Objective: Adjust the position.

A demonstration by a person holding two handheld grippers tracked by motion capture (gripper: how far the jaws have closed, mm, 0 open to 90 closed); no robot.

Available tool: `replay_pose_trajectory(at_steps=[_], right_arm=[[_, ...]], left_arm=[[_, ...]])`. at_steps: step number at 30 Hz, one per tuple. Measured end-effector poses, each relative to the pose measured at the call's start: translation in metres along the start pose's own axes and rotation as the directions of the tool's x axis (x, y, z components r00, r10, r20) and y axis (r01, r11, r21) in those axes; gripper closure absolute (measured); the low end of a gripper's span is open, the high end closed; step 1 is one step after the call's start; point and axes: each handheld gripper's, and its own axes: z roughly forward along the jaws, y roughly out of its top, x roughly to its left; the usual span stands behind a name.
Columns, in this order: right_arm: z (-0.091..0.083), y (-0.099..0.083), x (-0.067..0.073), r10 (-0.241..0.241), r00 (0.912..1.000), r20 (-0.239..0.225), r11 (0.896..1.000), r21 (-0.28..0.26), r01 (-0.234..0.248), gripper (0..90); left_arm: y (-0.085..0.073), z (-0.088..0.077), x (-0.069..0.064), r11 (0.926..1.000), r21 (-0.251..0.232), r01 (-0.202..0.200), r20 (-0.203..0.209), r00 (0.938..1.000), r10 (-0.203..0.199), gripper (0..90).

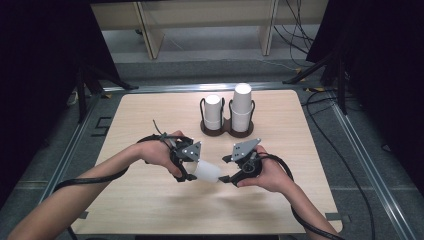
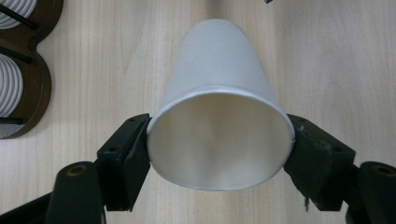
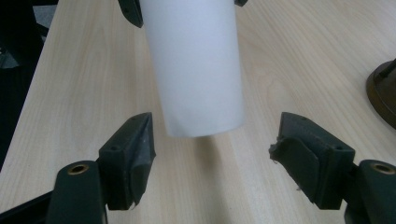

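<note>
My left gripper (image 1: 192, 172) is shut on a white paper cup (image 1: 207, 172) near its rim, holding it sideways above the table with its base toward the right. In the left gripper view the cup (image 2: 219, 116) shows its open mouth, and the pads (image 2: 137, 147) press on both sides of the rim. My right gripper (image 1: 226, 169) stands open just past the cup's base. In the right gripper view the cup (image 3: 196, 70) hangs ahead of the gripper (image 3: 210, 144), its base a little beyond the gap between the pads (image 3: 140, 144), touching neither.
A dark double cup holder (image 1: 227, 131) stands at the back middle of the wooden table (image 1: 150, 200), with a stack of white cups in each ring (image 1: 213, 111) (image 1: 241, 106). Its edge appears in the left gripper view (image 2: 32, 88). Dark stands flank the table.
</note>
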Motion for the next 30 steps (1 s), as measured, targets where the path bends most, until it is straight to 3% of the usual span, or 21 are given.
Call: replay_pose_trajectory(at_steps=[7, 8, 11, 15, 16, 20, 23, 24, 25, 26, 28, 29, 30], right_arm=[[0.005, 0.005, 0.002, 0.005, 0.9999, -0.013, 1.000, 0.006, -0.005, 28.0], [0.005, 0.006, 0.001, -0.015, 0.9999, -0.008, 1.000, 0.002, 0.015, 28.0], [0.007, 0.008, 0.002, -0.007, 0.9998, -0.018, 1.000, 0.017, 0.007, 28.0], [0.010, 0.013, 0.000, -0.048, 0.9988, -0.013, 0.999, 0.008, 0.048, 28.0], [0.012, 0.015, 0.002, -0.025, 0.9993, -0.029, 1.000, 0.017, 0.025, 28.0], [0.016, 0.020, 0.001, -0.054, 0.9982, -0.027, 0.998, 0.018, 0.055, 28.0], [0.019, 0.022, 0.002, -0.050, 0.9982, -0.035, 0.998, 0.029, 0.051, 28.1], [0.019, 0.022, 0.005, -0.006, 0.9993, -0.037, 0.999, 0.046, 0.008, 28.1], [0.021, 0.023, 0.002, -0.052, 0.9980, -0.036, 0.998, 0.036, 0.053, 28.1], [0.022, 0.023, 0.002, -0.056, 0.9978, -0.036, 0.998, 0.036, 0.058, 28.1], [0.023, 0.024, 0.002, -0.051, 0.9978, -0.041, 0.998, 0.039, 0.053, 28.1], [0.023, 0.024, 0.005, -0.002, 0.9992, -0.041, 0.998, 0.057, 0.005, 28.1], [0.024, 0.024, 0.003, -0.028, 0.9985, -0.047, 0.998, 0.046, 0.030, 28.2]], left_arm=[[0.004, -0.001, 0.000, 0.9999, 0.008, -0.008, 0.005, 1.0000, 0.008, 27.4], [0.004, -0.001, 0.000, 0.9999, 0.009, -0.011, 0.006, 0.9999, 0.011, 27.4], [0.005, 0.000, 0.000, 0.9998, 0.012, -0.015, 0.004, 0.9999, 0.015, 27.4], [0.007, -0.001, 0.000, 0.9998, 0.011, -0.017, 0.005, 0.9998, 0.017, 27.4], [0.007, -0.001, 0.000, 0.9997, 0.013, -0.020, 0.005, 0.9998, 0.020, 27.4], [0.009, -0.001, 0.000, 0.9995, 0.016, -0.026, 0.007, 0.9996, 0.026, 27.4], [0.010, -0.001, 0.000, 0.9994, 0.016, -0.030, 0.006, 0.9995, 0.030, 27.4], [0.010, -0.001, -0.001, 0.9995, 0.014, -0.028, 0.006, 0.9996, 0.028, 27.4], [0.011, -0.001, -0.001, 0.9995, 0.014, -0.029, 0.006, 0.9996, 0.029, 27.4], [0.011, -0.001, -0.001, 0.9994, 0.014, -0.032, 0.006, 0.9995, 0.032, 27.4], [0.011, -0.001, -0.001, 0.9992, 0.018, -0.036, 0.007, 0.9993, 0.036, 27.4], [0.012, -0.001, -0.001, 0.9992, 0.018, -0.037, 0.006, 0.9993, 0.037, 27.4], [0.012, -0.001, -0.001, 0.9991, 0.017, -0.038, 0.006, 0.9993, 0.038, 27.4]])
